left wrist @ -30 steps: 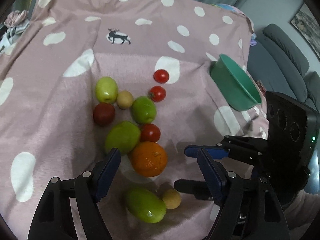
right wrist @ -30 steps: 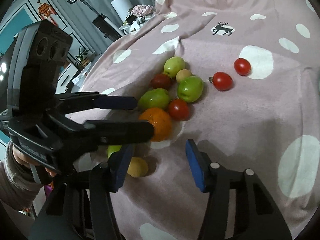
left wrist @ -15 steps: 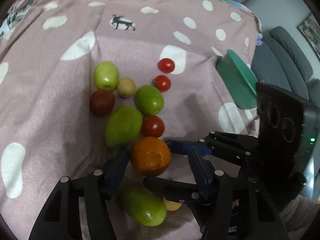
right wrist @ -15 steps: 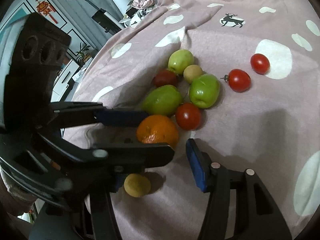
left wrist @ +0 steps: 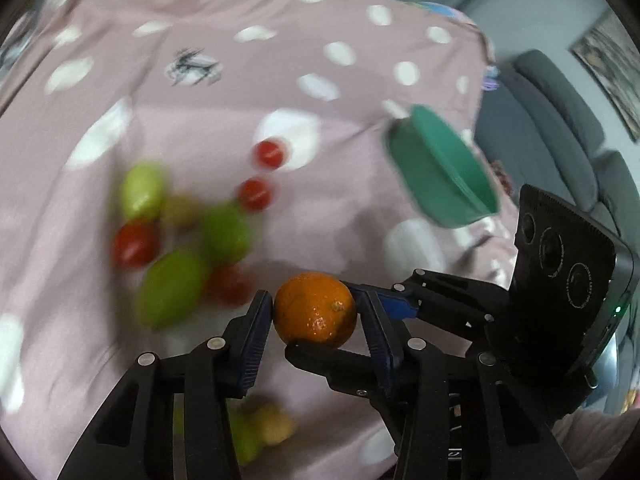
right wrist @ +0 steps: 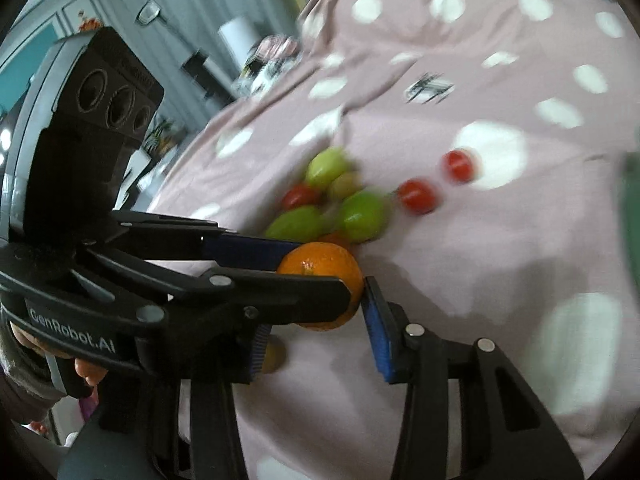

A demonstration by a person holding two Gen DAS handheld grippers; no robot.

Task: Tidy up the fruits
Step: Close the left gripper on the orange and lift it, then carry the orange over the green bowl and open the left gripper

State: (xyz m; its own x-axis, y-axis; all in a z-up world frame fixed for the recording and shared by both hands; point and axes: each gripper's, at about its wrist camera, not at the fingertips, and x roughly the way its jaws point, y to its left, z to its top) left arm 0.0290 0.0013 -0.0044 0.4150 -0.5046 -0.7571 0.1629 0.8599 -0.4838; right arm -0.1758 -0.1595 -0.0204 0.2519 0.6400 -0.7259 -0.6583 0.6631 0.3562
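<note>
An orange [left wrist: 314, 310] hangs just above the pink dotted cloth [left wrist: 240, 80]. My left gripper [left wrist: 314, 306] is closing, with both blue pads pressed on the orange's sides. My right gripper [right wrist: 316, 300] is also closing on the same orange [right wrist: 320, 264]. Its right pad touches the fruit, while its left pad is partly hidden behind the left gripper's fingers [right wrist: 280, 292]. In the left wrist view, the right gripper's fingers [left wrist: 400, 306] reach in from the right, one of them under the orange. A green bowl [left wrist: 440, 176] lies tilted at the right.
Green fruits [left wrist: 172, 288], red tomatoes [left wrist: 256, 194] and a small yellow fruit lie blurred in a cluster on the cloth, left of the orange. Another green fruit and a yellow one [left wrist: 272, 424] sit below my left fingers. A grey sofa [left wrist: 560, 120] stands beyond the bowl.
The left jaws closed from wide open onto the orange and raised it off the cloth. The right gripper came in around the same orange and narrowed. Both views are now motion-blurred.
</note>
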